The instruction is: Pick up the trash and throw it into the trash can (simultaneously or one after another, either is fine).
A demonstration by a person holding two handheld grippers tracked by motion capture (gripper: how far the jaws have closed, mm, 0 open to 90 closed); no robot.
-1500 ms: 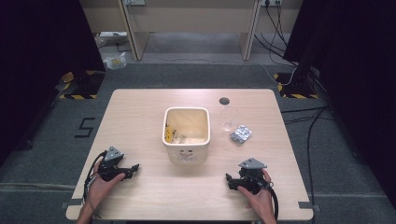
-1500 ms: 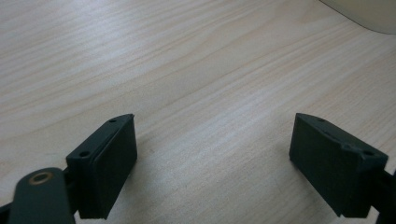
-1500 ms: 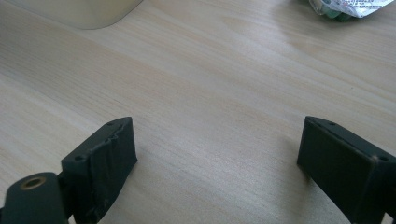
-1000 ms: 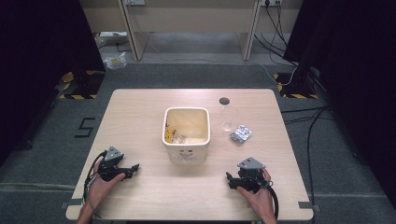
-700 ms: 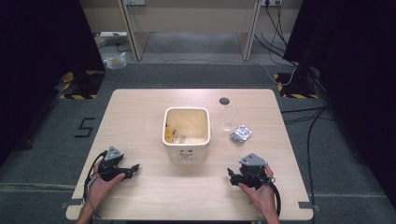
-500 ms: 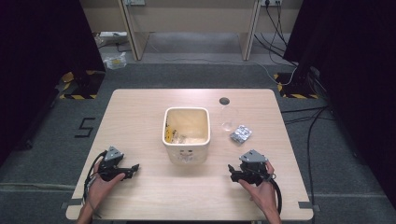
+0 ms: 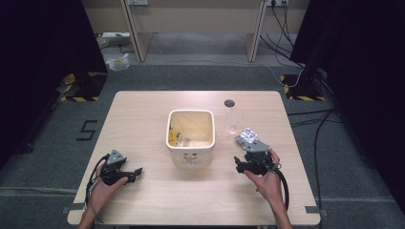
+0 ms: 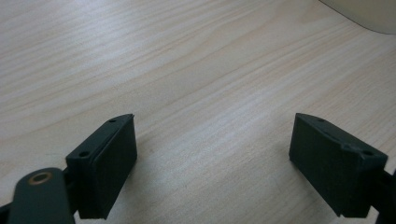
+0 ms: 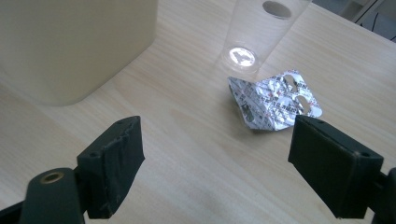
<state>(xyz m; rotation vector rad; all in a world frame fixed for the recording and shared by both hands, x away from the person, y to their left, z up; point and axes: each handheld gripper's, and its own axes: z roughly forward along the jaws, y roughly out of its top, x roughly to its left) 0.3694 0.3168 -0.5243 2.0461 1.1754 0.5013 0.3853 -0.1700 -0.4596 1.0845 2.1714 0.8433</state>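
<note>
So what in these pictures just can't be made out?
- The bin contents, high view: yellowish scraps too small to identify.
- The blister pack print, right gripper view: too fine to read.
- The clear cup, right gripper view: top cut off by the frame edge.
- The right gripper, high view: jaws too small to judge.

Cream bin (image 9: 77, 44) and clear cup (image 9: 261, 32) cropped at the right gripper view's top edge; bin contents too small to identify.
</note>
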